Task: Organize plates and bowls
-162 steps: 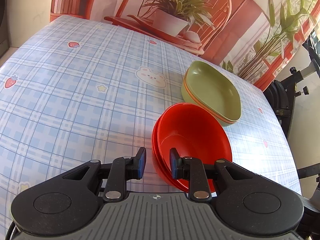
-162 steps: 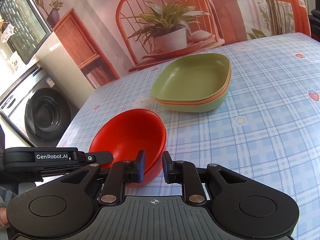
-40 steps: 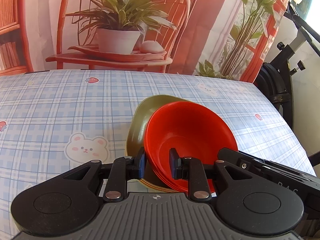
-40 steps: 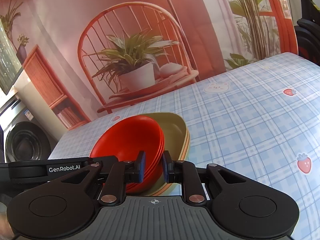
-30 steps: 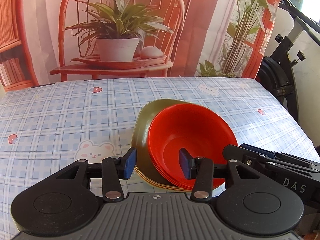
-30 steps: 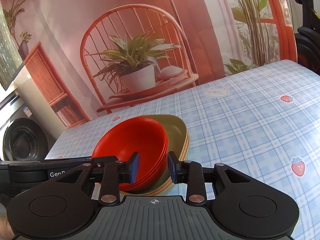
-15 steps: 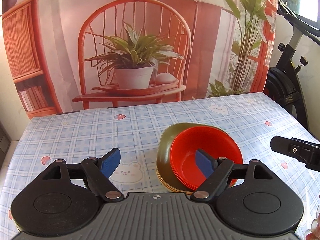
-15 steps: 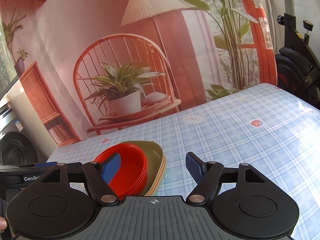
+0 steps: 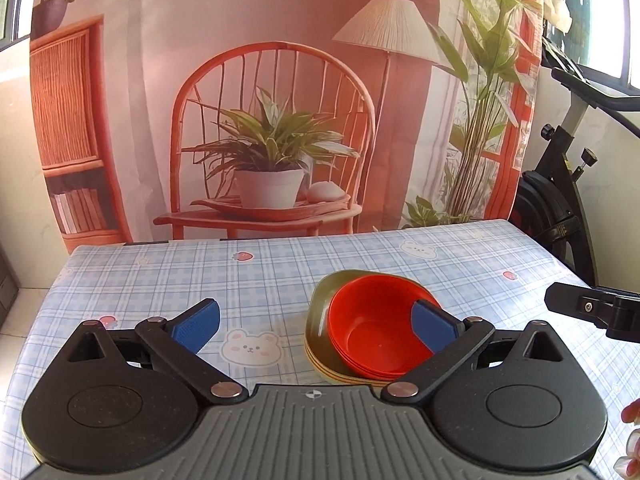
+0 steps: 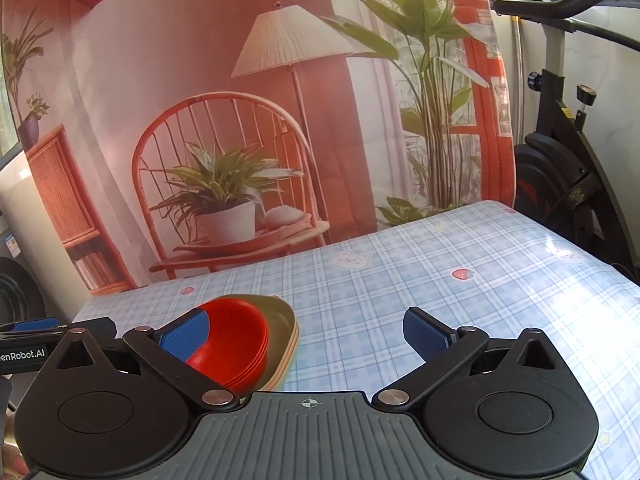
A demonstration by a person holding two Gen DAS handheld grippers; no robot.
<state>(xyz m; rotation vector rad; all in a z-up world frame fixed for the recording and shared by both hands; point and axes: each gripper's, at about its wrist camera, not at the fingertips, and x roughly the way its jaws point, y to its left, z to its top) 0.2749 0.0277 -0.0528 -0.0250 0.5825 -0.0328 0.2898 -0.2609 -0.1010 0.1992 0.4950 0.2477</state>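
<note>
At the left of the scene, the left tool [image 9: 316,324] hangs above a tabletop [image 9: 168,280] covered in a blue plaid cloth printed with bears and strawberries, its blue-padded jaws spread wide apart and gripping nothing. Between and beyond those jaws, toward the right pad, sits the stack: red bowls [image 9: 376,328] nested one inside another, resting inside olive-green plates [image 9: 318,312] whose lower layers show a tan-orange edge. The stack stands on the cloth, apart from both pads, though the right pad overlaps the red rim from this angle. Just to the stack's left on the cloth is a printed bear face [image 9: 252,346]. Behind the tabletop hangs a backdrop picturing a red rattan chair [image 9: 272,140] with a potted plant [image 9: 272,160] and a floor lamp [image 9: 388,28]. Farther right, the dark tip of the right tool pokes in from the frame's edge, and an exercise bike [image 9: 568,184] stands beside the tabletop. From the right wrist view, the right tool [image 10: 306,334] is likewise spread wide and holds nothing; the red bowls [image 10: 236,340] in the green plates [image 10: 286,332] lie behind its left pad, while bare plaid cloth fills the gap to the right pad.
</note>
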